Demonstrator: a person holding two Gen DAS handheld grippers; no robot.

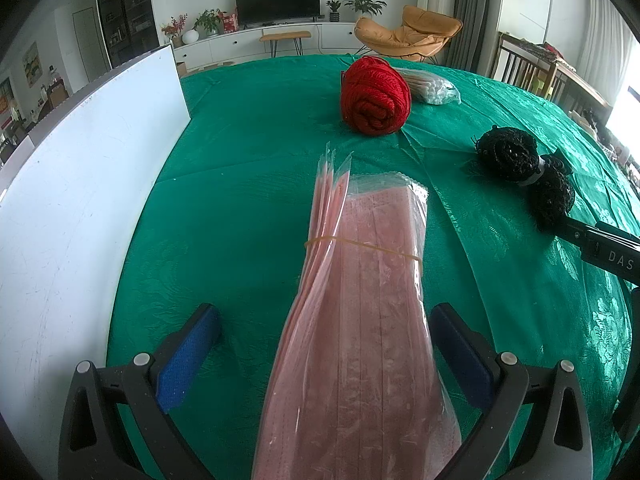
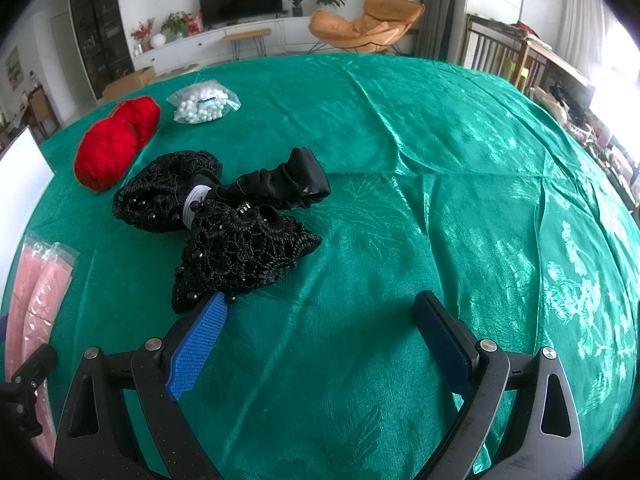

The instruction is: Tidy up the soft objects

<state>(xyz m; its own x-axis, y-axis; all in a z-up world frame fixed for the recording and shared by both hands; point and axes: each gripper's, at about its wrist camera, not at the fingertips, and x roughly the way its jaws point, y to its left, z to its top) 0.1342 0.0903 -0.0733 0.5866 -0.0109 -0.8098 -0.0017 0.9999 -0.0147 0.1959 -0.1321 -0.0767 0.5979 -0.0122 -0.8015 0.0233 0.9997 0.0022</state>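
Green cloth [image 2: 400,160]; both claws gape, only the right view shows bagged white balls [image 2: 204,106].

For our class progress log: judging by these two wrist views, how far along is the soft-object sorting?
Nothing looks sorted yet. The red yarn, bag of white balls and black lace piece all lie loose on the green cloth. In hand: the left gripper has its jaws open around the pink mask bundle, not clamped. The right gripper is open and empty. All the items remain.

Left tongs [image 1: 324,344] spread wide around pink mask bundle [image 1: 360,300], red yarn [image 1: 374,96] beyond
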